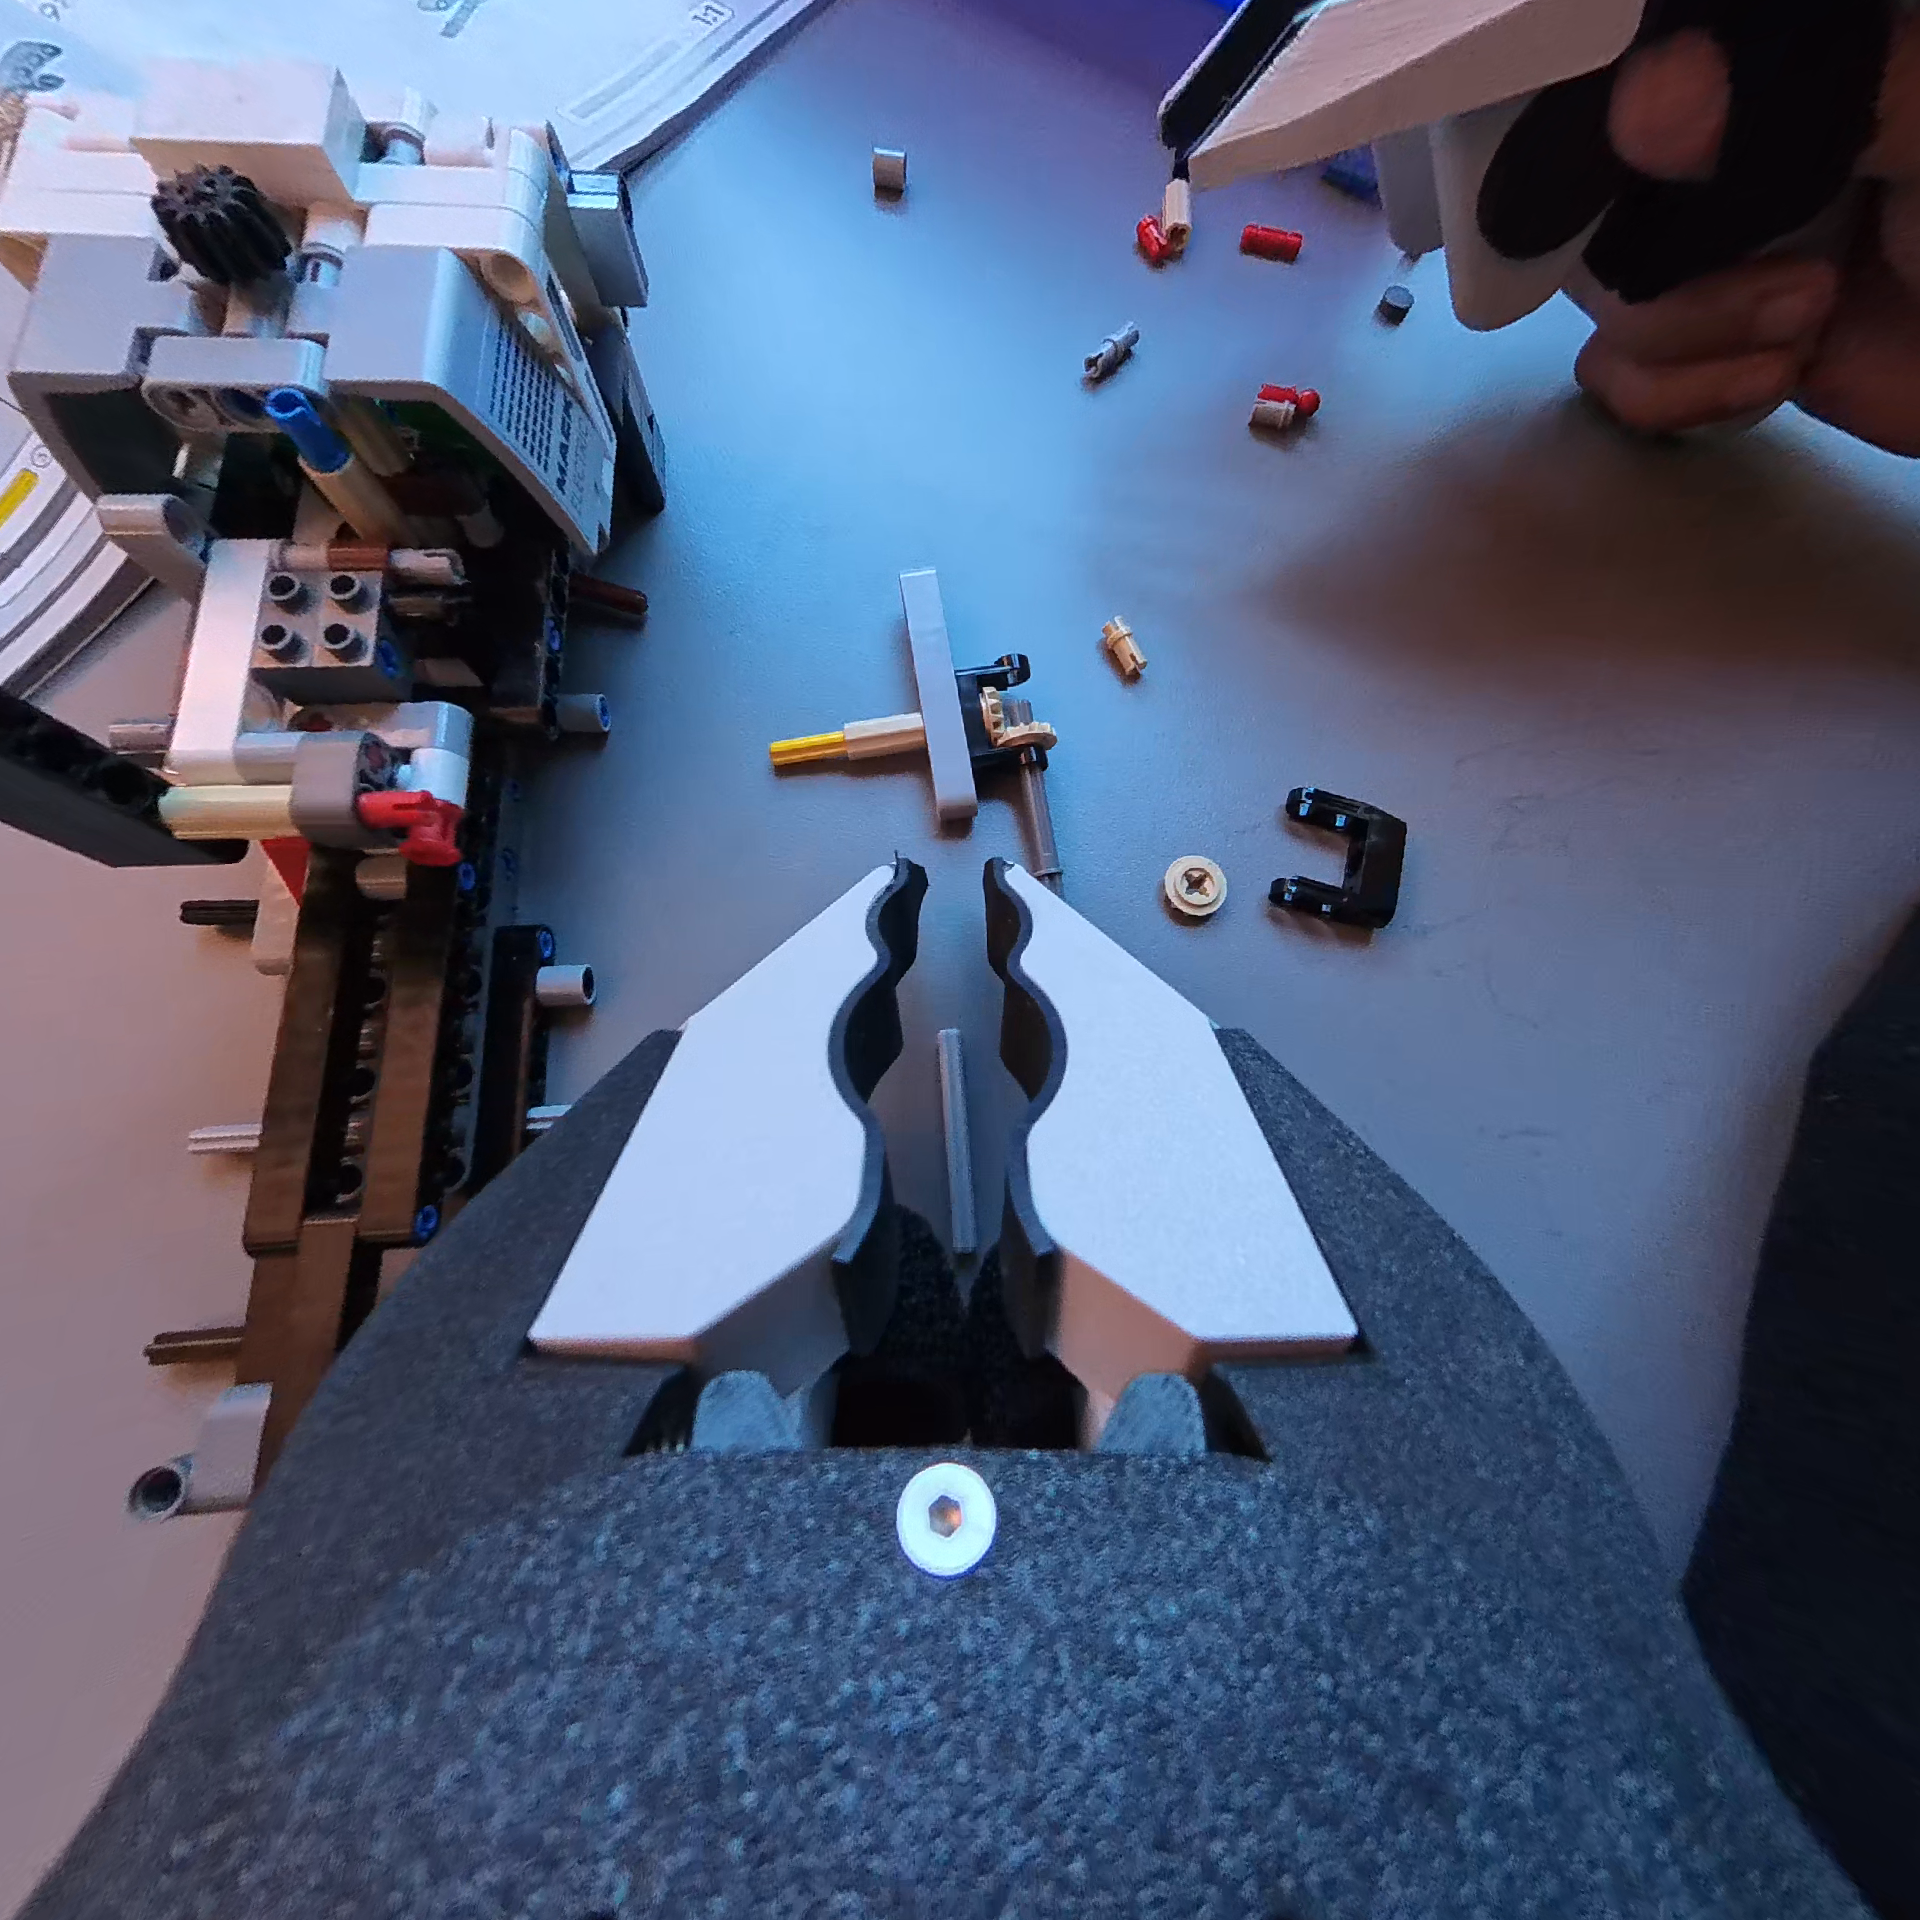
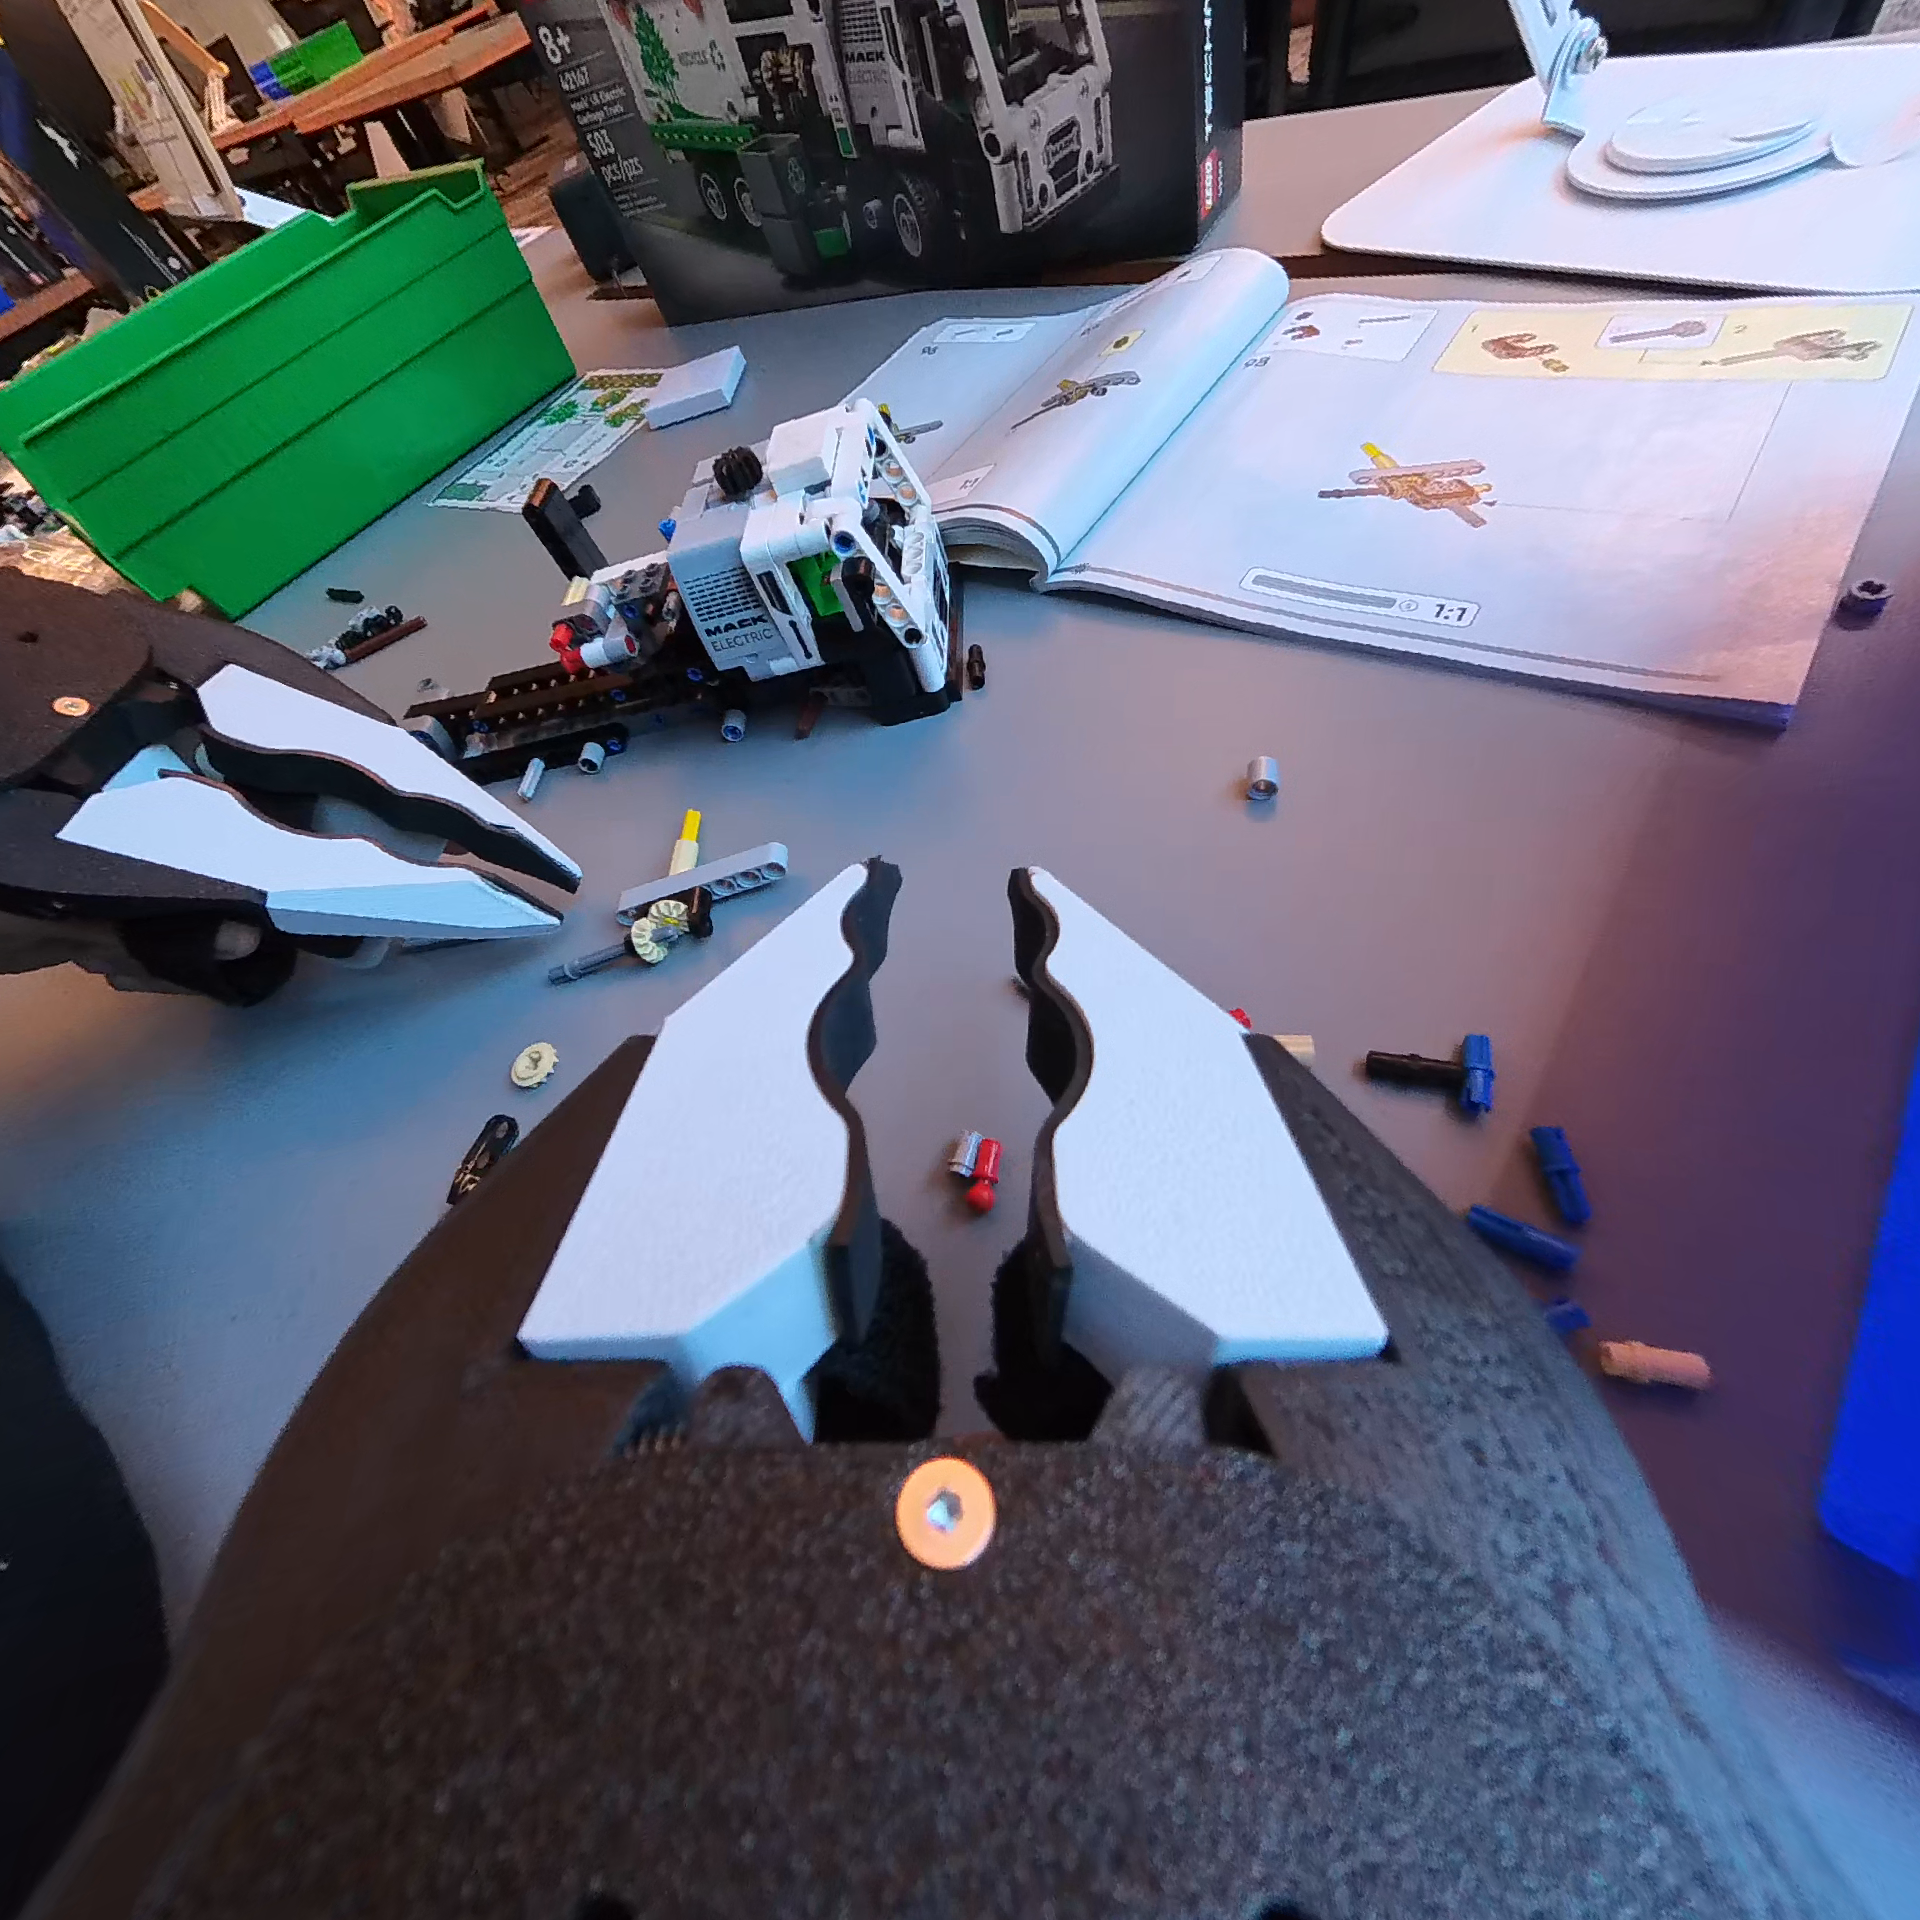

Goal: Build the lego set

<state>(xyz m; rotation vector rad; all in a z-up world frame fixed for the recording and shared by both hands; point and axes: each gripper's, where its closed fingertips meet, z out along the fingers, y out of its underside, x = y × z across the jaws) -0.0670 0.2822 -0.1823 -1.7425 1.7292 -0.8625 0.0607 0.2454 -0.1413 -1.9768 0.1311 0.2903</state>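
Note:
My left gripper is open just above the grey table, its tips short of a small sub-assembly: a grey beam with a yellow axle, a tan gear and a black piece. A thin grey axle shows in the gap between its fingers, touching neither. The half-built white truck lies at the left. My right gripper is open and empty over a small red-and-grey piece on the table. In the right wrist view the left gripper is at the left, beside the sub-assembly, with the truck behind.
An open instruction booklet, the set's box and a green bin stand at the back. Loose parts are scattered: a black U-shaped piece, a tan disc, red pins, blue pins. My right fingertips sit around 15 centimetres from my left ones. The small red-and-grey piece is about 6 centimetres from my right fingertips. It is also in sight in the left wrist view.

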